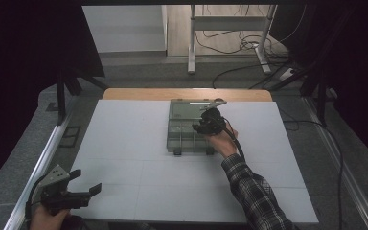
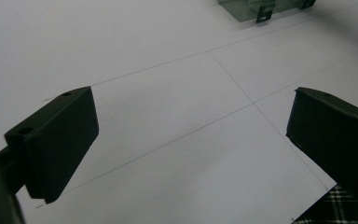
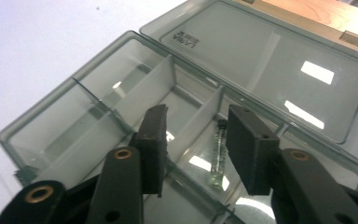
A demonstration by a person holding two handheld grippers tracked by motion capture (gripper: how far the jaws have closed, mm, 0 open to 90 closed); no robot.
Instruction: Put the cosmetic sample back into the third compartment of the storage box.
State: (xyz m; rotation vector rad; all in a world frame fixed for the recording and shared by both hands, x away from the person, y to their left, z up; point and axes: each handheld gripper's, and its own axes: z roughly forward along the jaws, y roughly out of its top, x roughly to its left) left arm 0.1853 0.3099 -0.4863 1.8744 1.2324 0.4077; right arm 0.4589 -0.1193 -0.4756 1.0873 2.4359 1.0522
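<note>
High view: clear box [image 1: 182,132] sits mid-table on the white board [image 1: 124,143], toward the far side, lid [image 1: 191,108] flipped open away from the person and lying flat. Right gripper [image 1: 202,125] hangs over the box's right half, pointing down into it, hand [image 1: 223,139] behind it, plaid sleeve [image 1: 254,191] running to the near edge. Left gripper [image 1: 88,184] is at the near left corner, well apart from the box, jaws spread, nothing between them.

Left gripper view: jaws wide open over bare board, empty gap. Near corner of the box [image 2: 254,9] and a latch [image 2: 265,13] show at the top edge, far off. Bit of plaid sleeve [image 2: 340,210] at bottom right.

Right gripper view: right gripper [image 3: 193,149] is partly open, jaws down in the box [image 3: 74,116] over its dividers [image 3: 144,93]. A small vial [image 3: 217,154] lies in the compartment between the jaws, closer to the right one. Pads aren't pressing on it; it rests flat on the box floor, so it's released, not gripped. Left jaw sits just beside a divider wall; can't tell whether it touches. Open lid [image 3: 270,65] lies flat beyond, wood table edge [image 3: 326,14] behind it. Other compartments in view look empty.
</note>
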